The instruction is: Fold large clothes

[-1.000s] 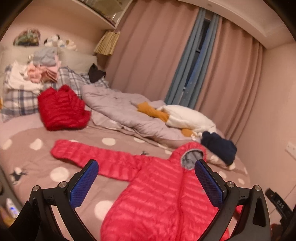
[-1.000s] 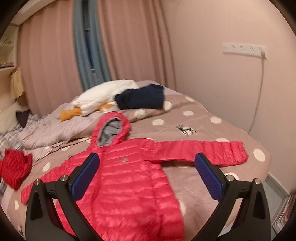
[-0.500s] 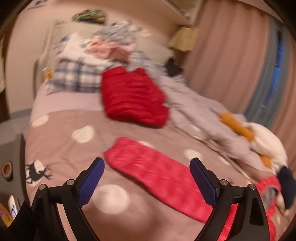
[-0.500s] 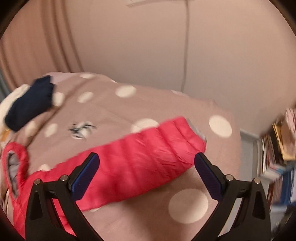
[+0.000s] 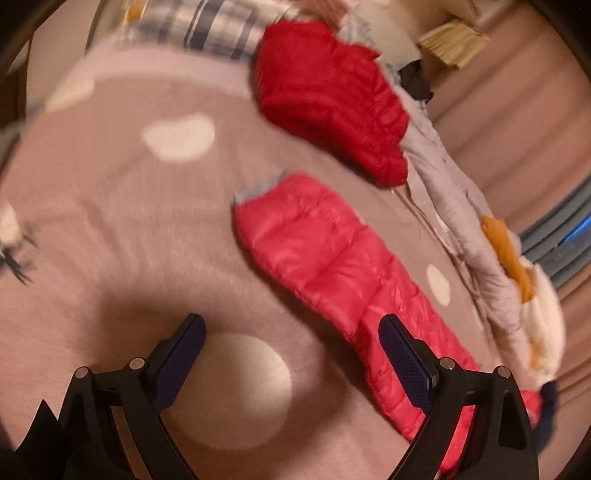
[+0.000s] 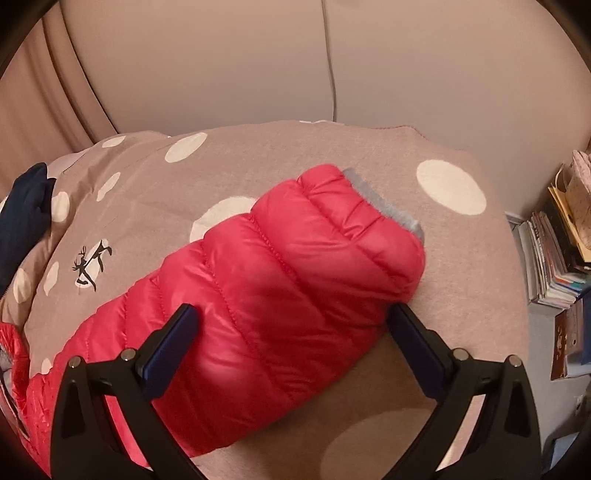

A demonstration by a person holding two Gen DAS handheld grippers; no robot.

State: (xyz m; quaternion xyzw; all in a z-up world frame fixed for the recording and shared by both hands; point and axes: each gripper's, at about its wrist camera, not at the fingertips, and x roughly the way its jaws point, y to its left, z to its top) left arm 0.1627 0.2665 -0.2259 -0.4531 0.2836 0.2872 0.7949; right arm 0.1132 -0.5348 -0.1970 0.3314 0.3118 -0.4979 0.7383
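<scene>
Bedroom setting: a bed [image 5: 110,229] under a taupe cover with white dots carries the work, with a plain wall and curtain behind. Pink quilted jacket [image 6: 258,302] lies flat on the cover, sleeves spread to either side. Left tongs [image 5: 291,354] hang over the bed near one sleeve [image 5: 325,266], jaws spread wide; their jaws have just been closing slightly, with only the cover between them, and the right-hand pad overlaps the sleeve's near edge in that view; contact cannot be confirmed. Right tongs [image 6: 291,332] stand released, jaws wide, straddling the other sleeve near its grey-lined cuff [image 6: 388,206]; pads not pressing. Beyond the left sleeve: a folded red jacket [image 5: 332,99], a grey quilt [image 5: 454,206], a plaid pillow [image 5: 207,22]. Books [image 6: 554,258] are stacked on the floor beside the bed.
</scene>
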